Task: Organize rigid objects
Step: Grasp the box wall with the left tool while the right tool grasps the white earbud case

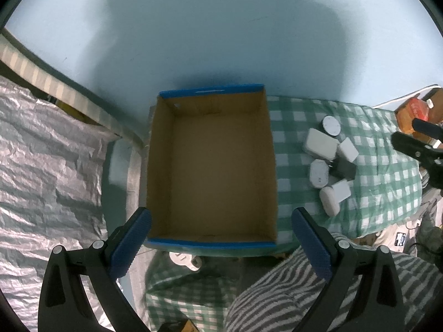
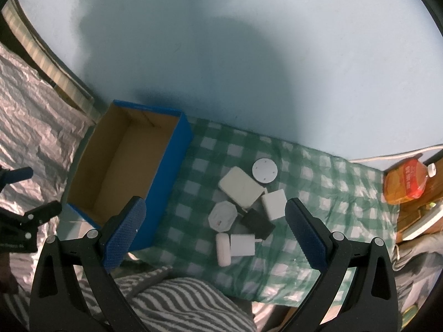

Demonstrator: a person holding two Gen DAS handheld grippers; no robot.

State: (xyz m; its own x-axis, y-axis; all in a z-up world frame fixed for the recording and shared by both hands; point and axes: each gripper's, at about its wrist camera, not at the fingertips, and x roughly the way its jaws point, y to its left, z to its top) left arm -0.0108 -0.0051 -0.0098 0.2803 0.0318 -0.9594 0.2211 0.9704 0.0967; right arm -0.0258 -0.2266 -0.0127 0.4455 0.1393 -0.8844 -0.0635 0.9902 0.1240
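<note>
An open blue cardboard box [image 1: 213, 244] with a brown, empty inside stands on the green checked cloth [image 1: 382, 188]; it also shows in the right wrist view [image 2: 169, 177]. A cluster of small rigid objects lies to its right: a white round disc [image 2: 264, 170], a cream rectangular case [image 2: 240, 188], a white cube [image 2: 274, 204], a white octagonal piece [image 2: 223, 216], a black adapter [image 2: 257, 222], a white plug [image 2: 242, 244] and a white oval piece [image 2: 223, 249]. My left gripper [image 1: 220, 244] is open above the box's near edge. My right gripper [image 2: 214, 235] is open above the cluster.
An orange drink bottle [image 2: 405, 184] lies at the far right beside a white cable [image 2: 387, 156]. Crinkled silver sheeting [image 1: 41, 160] covers the left. A pale blue wall [image 1: 221, 27] stands behind. Striped grey fabric [image 2: 188, 304] is below the table's front edge.
</note>
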